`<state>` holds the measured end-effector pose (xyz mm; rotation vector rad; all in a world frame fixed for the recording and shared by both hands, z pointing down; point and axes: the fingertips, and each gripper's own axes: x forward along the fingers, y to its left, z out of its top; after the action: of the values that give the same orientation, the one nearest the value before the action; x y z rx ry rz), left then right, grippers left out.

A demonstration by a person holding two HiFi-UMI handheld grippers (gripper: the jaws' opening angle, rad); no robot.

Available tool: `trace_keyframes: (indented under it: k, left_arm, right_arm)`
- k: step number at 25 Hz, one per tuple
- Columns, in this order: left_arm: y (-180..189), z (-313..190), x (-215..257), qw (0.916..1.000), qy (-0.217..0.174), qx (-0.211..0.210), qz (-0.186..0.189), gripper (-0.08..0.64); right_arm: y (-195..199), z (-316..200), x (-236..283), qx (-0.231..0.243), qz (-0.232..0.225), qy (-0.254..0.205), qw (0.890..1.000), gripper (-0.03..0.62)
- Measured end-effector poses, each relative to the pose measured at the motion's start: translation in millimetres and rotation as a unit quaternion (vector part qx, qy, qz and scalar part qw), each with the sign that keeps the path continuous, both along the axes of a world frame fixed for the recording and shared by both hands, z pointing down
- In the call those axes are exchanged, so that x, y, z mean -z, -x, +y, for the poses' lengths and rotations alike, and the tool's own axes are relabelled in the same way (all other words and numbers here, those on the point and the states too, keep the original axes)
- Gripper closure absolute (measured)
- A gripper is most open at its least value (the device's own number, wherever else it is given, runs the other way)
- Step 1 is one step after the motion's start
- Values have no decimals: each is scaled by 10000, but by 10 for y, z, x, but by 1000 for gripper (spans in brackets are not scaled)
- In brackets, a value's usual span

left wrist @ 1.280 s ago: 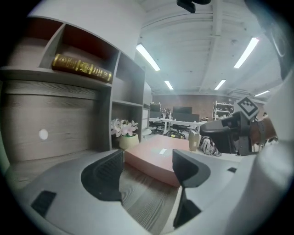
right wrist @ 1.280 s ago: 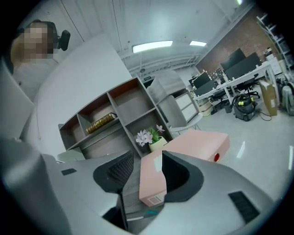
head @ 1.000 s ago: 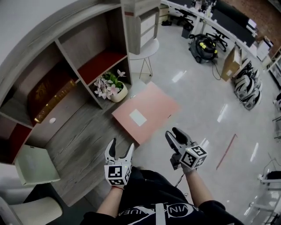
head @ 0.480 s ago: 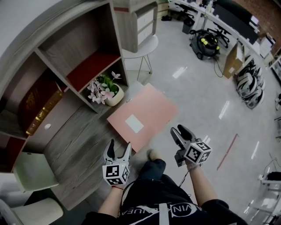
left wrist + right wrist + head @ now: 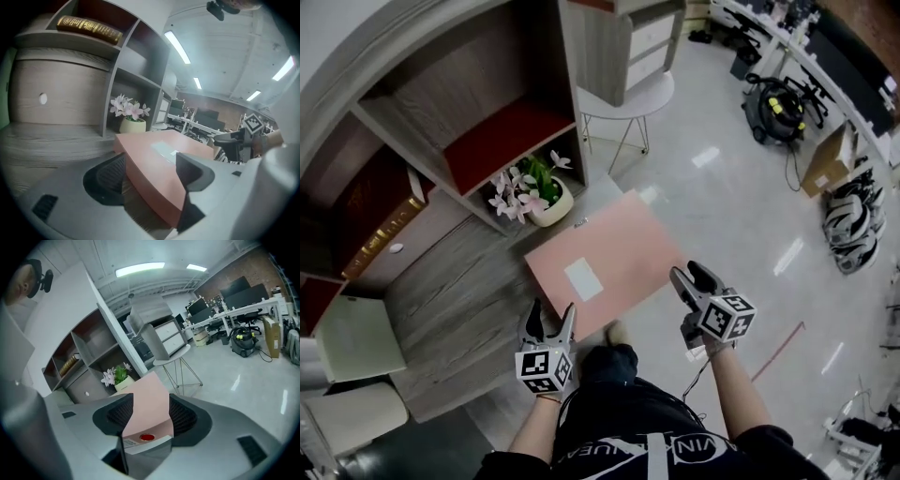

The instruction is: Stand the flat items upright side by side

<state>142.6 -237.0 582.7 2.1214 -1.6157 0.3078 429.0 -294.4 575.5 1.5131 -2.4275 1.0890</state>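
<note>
Pink box (image 5: 147, 409), seemingly between just-widened jaws

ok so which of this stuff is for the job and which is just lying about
For the job: pink flat box, left gripper, right gripper.
Just lying about: flower pot, round white table, vacuum cleaner.
</note>
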Motion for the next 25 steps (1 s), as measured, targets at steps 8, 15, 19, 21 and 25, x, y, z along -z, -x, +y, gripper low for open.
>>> trace_keyframes:
  k: [8,15,19,21,25]
  left_arm:
    - [-110,-73,-195,9977,270,528,313,236]
    - [-141,-86,-269,9939,454,863,514,235]
    - [-117,-79,-258,9912,444,1154,466,238]
    - [-134,-51,-254,9885,466,1363,460,245]
    - [-214,29,-225,9848,472,1603,473,247]
  right_arm:
    - [1,-418,-269,745,139,485,9959,313]
    - [-27,-483,-516,1135,-226,1152,9866,280]
    - [33,-523,-632,1229,-601,1484,9794,254]
    - [51,-501,-640,1233,-969,1642,9739,254]
    - [34,-445,-604,1268,-1335,1767,9669,305]
